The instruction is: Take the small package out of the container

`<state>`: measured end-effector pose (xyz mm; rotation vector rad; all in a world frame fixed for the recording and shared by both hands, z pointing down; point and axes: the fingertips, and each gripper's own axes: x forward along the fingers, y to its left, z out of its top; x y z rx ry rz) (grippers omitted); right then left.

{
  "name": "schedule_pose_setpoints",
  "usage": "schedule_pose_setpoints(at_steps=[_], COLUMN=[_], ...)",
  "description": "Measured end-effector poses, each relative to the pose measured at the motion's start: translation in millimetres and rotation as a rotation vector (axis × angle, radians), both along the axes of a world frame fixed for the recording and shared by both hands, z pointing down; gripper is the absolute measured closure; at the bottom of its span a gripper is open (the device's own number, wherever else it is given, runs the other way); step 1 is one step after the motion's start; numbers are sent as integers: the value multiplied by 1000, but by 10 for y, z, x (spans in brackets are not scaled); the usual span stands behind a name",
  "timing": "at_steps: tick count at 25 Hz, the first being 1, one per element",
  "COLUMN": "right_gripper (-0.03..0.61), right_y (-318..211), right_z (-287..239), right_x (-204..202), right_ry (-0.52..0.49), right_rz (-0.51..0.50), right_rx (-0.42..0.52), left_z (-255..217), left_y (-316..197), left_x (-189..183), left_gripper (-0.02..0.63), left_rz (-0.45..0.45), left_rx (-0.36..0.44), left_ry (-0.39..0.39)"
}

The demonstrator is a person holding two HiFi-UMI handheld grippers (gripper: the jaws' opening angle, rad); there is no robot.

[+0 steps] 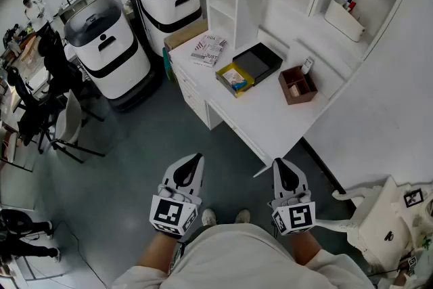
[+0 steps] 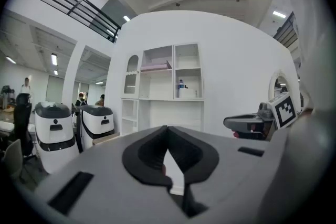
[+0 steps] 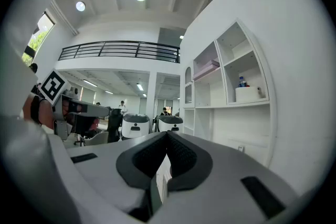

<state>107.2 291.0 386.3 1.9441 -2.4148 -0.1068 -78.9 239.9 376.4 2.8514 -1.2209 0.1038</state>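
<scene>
While the white tabletop stands well ahead of the person, no part of the job is done yet. Both tools are held level, close to the body and far from the tabletop's front edge. The left hand-held gripper has its jaws pressed together with nothing in them. The right hand-held gripper is the same, closed up and empty.

The container looks to be the open yellow box. It sits about halfway between the tabletop's front edge and back edge, touching a flat black box. The small package lies inside the yellow box as a pale blue patch. It is too small here to tell which way it points or how its long side runs.

Still left, I think: step up, reach in, pinch the package and lift it out.
</scene>
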Motion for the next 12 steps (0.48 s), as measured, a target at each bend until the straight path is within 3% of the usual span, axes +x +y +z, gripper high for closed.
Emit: schedule_pose_setpoints(at_steps=[12], right_gripper=[552], right_y=[-6], right_z=[-38], right_x=[-30], right_ry=[-5], right_rz=[-45], right_rx=[9], left_z=[63], left_y=[58], left_x=[29], left_gripper=[606], left_rz=[-21], left_rx=[-10], left_ry=[8])
